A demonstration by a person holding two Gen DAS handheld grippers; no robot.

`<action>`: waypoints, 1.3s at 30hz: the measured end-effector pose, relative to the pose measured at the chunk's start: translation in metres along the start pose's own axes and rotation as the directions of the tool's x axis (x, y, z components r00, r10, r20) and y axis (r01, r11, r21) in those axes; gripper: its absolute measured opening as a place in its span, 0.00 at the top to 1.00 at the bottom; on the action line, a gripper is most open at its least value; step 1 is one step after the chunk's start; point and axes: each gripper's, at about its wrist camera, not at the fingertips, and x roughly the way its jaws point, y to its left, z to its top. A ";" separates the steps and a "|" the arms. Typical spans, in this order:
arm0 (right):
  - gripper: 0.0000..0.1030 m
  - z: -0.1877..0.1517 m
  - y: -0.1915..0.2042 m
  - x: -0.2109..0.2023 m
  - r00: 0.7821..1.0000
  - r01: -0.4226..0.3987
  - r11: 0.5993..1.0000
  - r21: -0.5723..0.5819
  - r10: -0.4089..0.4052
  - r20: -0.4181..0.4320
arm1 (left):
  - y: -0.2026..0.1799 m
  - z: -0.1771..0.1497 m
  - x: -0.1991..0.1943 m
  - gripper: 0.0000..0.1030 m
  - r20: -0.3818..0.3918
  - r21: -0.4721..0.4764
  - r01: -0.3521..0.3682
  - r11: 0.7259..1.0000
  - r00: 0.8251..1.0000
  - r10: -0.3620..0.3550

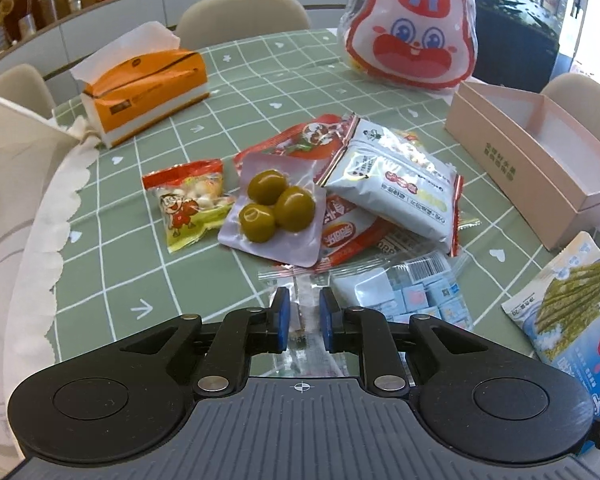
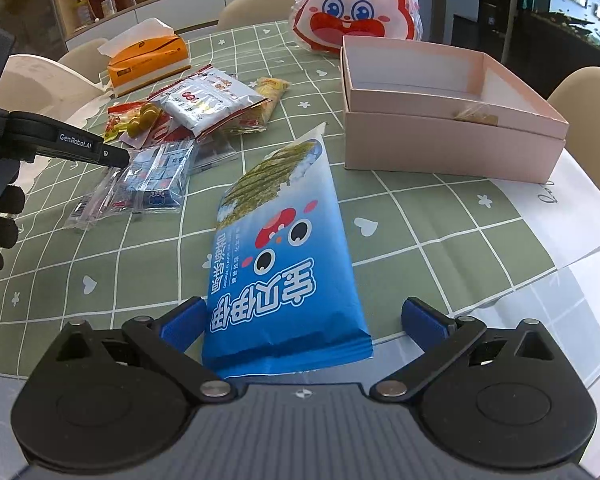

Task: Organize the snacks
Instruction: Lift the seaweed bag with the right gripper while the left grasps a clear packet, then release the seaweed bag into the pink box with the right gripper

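Observation:
A pile of snack packs lies on the green checked tablecloth (image 1: 112,216). It includes a pouch of green olives (image 1: 274,210), a grey-blue pack (image 1: 396,188), a small red and yellow pack (image 1: 188,200) and a clear bag of small blue cubes (image 1: 416,292). My left gripper (image 1: 304,312) hovers over the clear bag's near edge, jaws narrowly apart, gripping nothing I can see. My right gripper (image 2: 304,320) is open wide around the near end of a blue seaweed snack bag (image 2: 284,248), which lies flat between its fingers. An open pink box (image 2: 440,112) stands right of the bag.
An orange tissue box (image 1: 144,88) stands at the far left of the table. A rabbit-face bag (image 1: 412,28) stands at the back, behind the pink box (image 1: 532,160). Beige chairs surround the table. A small item lies inside the box (image 2: 476,116).

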 end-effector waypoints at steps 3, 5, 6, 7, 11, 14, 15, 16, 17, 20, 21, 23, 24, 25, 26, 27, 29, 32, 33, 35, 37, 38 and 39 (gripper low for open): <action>0.00 0.001 0.000 0.001 1.000 0.003 1.000 -0.002 -0.003 -0.008 | 0.001 0.002 0.002 0.79 -0.002 -0.009 -0.002 1.000 1.000 0.002; 0.00 0.004 0.000 0.001 1.000 0.006 1.000 0.010 -0.006 -0.024 | 0.001 0.005 0.004 0.76 -0.002 -0.020 -0.017 1.000 1.000 0.017; 0.00 0.004 0.000 0.001 0.999 0.012 1.000 0.016 -0.011 -0.031 | 0.003 0.006 0.004 0.73 -0.005 -0.029 -0.021 0.999 1.000 0.021; 0.00 0.004 0.001 0.001 0.999 0.017 1.000 0.017 -0.017 -0.039 | 0.005 0.006 0.005 0.66 -0.011 -0.039 -0.025 0.999 1.000 0.025; 0.00 0.003 0.010 0.004 0.997 0.036 0.998 -0.061 -0.041 -0.073 | 0.016 0.001 0.001 0.55 -0.019 -0.050 -0.031 0.998 0.999 0.030; 0.00 0.003 0.009 0.004 0.997 0.028 0.997 -0.066 -0.033 -0.073 | 0.020 -0.001 -0.002 0.55 -0.025 -0.033 0.003 0.999 1.000 -0.004; 0.00 0.004 0.009 0.004 0.996 0.025 0.997 -0.071 -0.031 -0.082 | 0.020 -0.002 -0.003 0.58 -0.025 -0.026 0.022 0.999 0.999 -0.023; 0.01 0.006 0.009 0.004 0.995 0.025 0.997 -0.073 -0.032 -0.092 | 0.019 -0.004 -0.004 0.58 -0.022 -0.013 0.054 0.998 0.998 -0.054; 0.05 0.007 0.008 0.002 0.995 0.028 0.997 -0.074 -0.035 -0.092 | 0.017 -0.006 -0.003 0.57 -0.035 0.010 0.081 0.997 0.996 -0.080; 0.07 0.009 0.011 -0.012 0.996 0.091 0.989 -0.116 -0.092 0.002 | 0.010 -0.011 -0.003 0.53 -0.017 0.070 0.070 0.995 0.997 -0.069; 0.07 0.010 0.012 -0.015 0.992 0.121 0.984 -0.130 -0.116 0.040 | 0.010 -0.011 -0.001 0.50 -0.023 0.048 0.076 0.996 0.997 -0.075; 0.07 0.012 0.015 -0.019 0.983 0.172 0.975 -0.144 -0.159 0.094 | 0.012 -0.007 0.005 0.48 -0.024 -0.007 0.078 0.997 0.997 -0.078; 0.07 0.015 0.015 -0.019 0.980 0.186 0.972 -0.142 -0.172 0.104 | 0.010 -0.006 0.007 0.51 -0.020 -0.006 0.066 0.998 0.998 -0.066; 0.07 0.016 0.015 -0.019 0.979 0.190 0.972 -0.137 -0.176 0.106 | 0.007 -0.005 0.008 0.51 -0.020 0.002 0.054 0.999 0.998 -0.053; 0.07 0.017 0.014 -0.019 0.980 0.185 0.974 -0.130 -0.172 0.104 | 0.003 -0.004 0.009 0.51 -0.028 0.015 0.043 0.999 0.999 -0.043; 0.07 0.018 0.014 -0.020 0.981 0.175 0.977 -0.123 -0.162 0.106 | 0.001 -0.003 0.009 0.51 -0.040 0.027 0.041 0.999 0.998 -0.040; 0.07 0.018 0.013 -0.022 0.982 0.152 0.982 -0.114 -0.137 0.127 | -0.001 -0.004 0.005 0.55 -0.066 0.033 0.054 0.998 0.996 -0.052; 0.07 0.018 0.014 -0.021 0.987 0.119 0.984 -0.132 -0.103 0.120 | 0.002 -0.014 -0.007 0.58 -0.098 0.003 0.104 0.995 0.990 -0.103; 0.07 0.019 0.015 -0.020 0.991 0.101 0.984 -0.144 -0.086 0.104 | 0.003 -0.020 -0.013 0.59 -0.101 -0.020 0.121 0.992 0.987 -0.122; 0.07 0.021 0.016 -0.014 0.996 0.072 0.985 -0.157 -0.062 0.067 | 0.002 -0.033 -0.025 0.59 -0.108 -0.052 0.147 0.988 0.982 -0.151; 0.07 0.024 0.016 -0.006 0.997 0.070 0.985 -0.156 -0.063 0.055 | -0.004 -0.046 -0.039 0.59 -0.118 -0.050 0.162 0.986 0.979 -0.167; 0.07 0.027 0.015 -0.002 0.996 0.076 0.985 -0.156 -0.069 0.053 | -0.006 -0.052 -0.045 0.59 -0.120 -0.053 0.168 0.984 0.977 -0.174; 0.07 0.028 0.014 0.001 0.996 0.080 0.984 -0.156 -0.073 0.052 | -0.008 -0.057 -0.051 0.59 -0.124 -0.063 0.182 0.981 0.974 -0.189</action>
